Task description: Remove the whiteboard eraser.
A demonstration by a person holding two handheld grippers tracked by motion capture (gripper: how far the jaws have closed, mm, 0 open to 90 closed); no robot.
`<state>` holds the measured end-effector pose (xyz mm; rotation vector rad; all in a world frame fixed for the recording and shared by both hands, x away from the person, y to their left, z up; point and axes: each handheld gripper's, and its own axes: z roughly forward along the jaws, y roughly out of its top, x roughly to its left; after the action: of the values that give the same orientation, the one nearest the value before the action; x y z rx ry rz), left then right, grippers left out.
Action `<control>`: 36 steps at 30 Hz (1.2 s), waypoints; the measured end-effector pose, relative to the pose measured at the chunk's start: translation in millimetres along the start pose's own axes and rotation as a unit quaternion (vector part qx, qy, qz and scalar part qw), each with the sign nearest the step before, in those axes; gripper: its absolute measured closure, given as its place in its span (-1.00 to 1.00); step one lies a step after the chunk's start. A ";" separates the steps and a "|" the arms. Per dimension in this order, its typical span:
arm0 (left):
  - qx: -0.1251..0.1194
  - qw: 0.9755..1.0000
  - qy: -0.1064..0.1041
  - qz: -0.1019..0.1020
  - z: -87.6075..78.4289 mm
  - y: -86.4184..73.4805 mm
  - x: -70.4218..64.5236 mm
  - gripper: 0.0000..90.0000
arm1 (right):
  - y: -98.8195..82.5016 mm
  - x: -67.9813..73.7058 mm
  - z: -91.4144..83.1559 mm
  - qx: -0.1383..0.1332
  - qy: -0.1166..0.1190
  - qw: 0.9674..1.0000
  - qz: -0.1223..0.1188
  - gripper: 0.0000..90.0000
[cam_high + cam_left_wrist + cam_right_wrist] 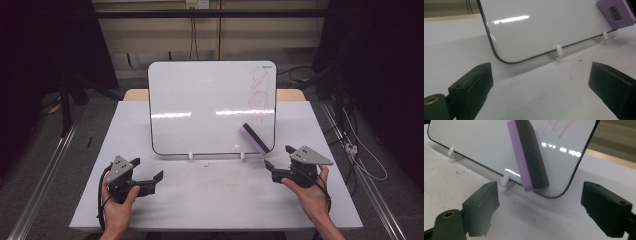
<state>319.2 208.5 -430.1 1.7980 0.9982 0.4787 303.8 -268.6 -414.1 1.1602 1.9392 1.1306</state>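
Observation:
A whiteboard (200,105) stands tilted on two white clips (191,156) at the middle of the white table (215,200). Red scribbles (261,92) mark its upper right part. A purple eraser (254,139) with a black felt face clings to the board's lower right corner. In the right gripper view the eraser (529,155) hangs slanted just beyond my right gripper (539,202), whose jaws stand open and apart from it. My right gripper (278,156) sits right of the board's corner. My left gripper (148,168) rests at the front left, open and holding nothing, facing the board's lower left edge (499,56).
Small dark crumbs (580,59) lie on the table in front of the clips. A wooden edge (135,94) shows behind the board. Metal rails (45,175) run along both sides of the table, and cables (360,150) lie on the floor at the right.

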 end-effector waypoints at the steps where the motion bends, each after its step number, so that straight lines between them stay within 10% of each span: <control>1: -0.002 1.000 0.001 -0.001 -0.4 0.1 0.0 -0.88 | 3.4 0.4 1.7 0.001 0.000 1.000 -0.003 -0.68; 19: 0.006 1.000 -0.002 0.000 0.0 -1.1 0.5 -0.88 | 21.6 7.9 40.0 0.050 -0.005 0.996 -0.070 -0.56; 36: 0.010 1.000 -0.002 -0.006 1.5 -1.7 1.8 -0.88 | 17.5 12.8 53.5 0.069 -0.014 0.992 -0.106 0.20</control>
<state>320.6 209.4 -432.5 1.8095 1.0137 0.4601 348.5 -233.5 -423.6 1.0048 2.0900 0.8775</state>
